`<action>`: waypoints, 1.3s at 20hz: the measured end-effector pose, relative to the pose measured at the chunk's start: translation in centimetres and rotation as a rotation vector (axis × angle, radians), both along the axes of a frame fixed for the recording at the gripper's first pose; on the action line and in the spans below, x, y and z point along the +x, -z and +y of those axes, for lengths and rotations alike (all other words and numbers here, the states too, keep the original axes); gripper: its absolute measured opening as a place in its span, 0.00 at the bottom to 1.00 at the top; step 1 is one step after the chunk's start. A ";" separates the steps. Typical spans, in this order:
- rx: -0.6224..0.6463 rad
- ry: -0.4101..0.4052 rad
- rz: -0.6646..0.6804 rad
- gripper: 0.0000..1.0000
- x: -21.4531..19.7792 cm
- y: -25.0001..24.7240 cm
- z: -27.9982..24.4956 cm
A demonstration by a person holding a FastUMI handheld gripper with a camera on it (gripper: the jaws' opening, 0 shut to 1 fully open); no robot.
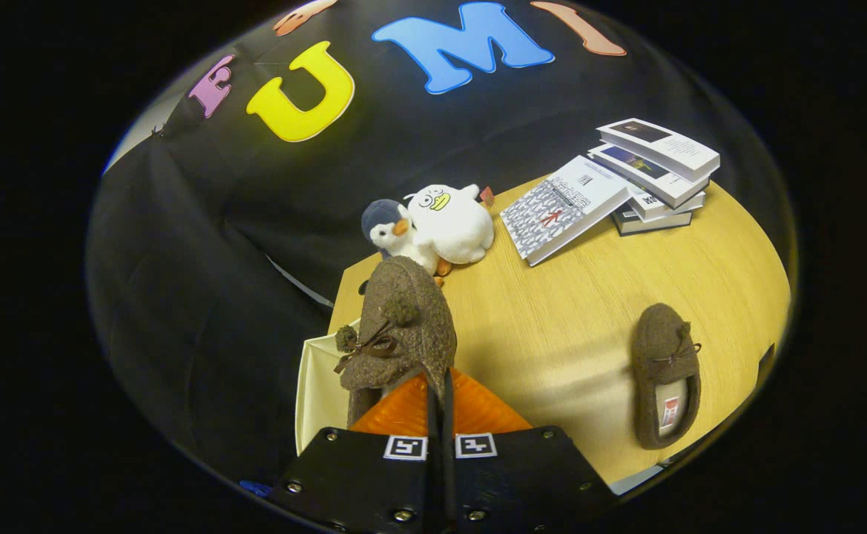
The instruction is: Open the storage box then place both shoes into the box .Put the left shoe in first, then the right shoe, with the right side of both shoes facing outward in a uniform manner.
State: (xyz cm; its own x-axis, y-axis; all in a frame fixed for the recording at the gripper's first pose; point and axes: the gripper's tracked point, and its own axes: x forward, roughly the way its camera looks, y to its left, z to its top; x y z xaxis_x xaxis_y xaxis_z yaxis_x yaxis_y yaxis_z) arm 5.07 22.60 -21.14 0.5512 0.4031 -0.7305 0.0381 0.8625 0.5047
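Note:
My gripper [439, 393] is shut on a brown felt shoe [402, 326] with a small bow and pompoms, pinching its rim between both fingers. The shoe hangs toe-forward above the table's corner. Just below and beside it shows the pale wall of the storage box [318, 386], mostly hidden by the shoe and the fingers. A second brown shoe [665, 374] of the same kind lies on the wooden table [552, 326] off to the right of the fingers, its opening toward me and a label visible inside.
Two plush toys, a grey penguin [387, 230] and a white duck [452, 222], sit at the table's far corner beyond the held shoe. A stack of books [655, 174] with one book [563, 208] leaning on it lies at the far right.

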 end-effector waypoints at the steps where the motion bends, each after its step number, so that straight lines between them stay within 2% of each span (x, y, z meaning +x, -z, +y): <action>1: 0.009 -0.001 -0.005 0.00 0.1 -0.2 0.9; 8: 0.040 -0.043 0.002 0.00 0.4 0.0 7.1; 15: 0.062 -0.101 0.033 0.00 -0.3 2.3 13.0; 26: 0.020 -0.154 0.087 0.00 -2.1 7.0 18.0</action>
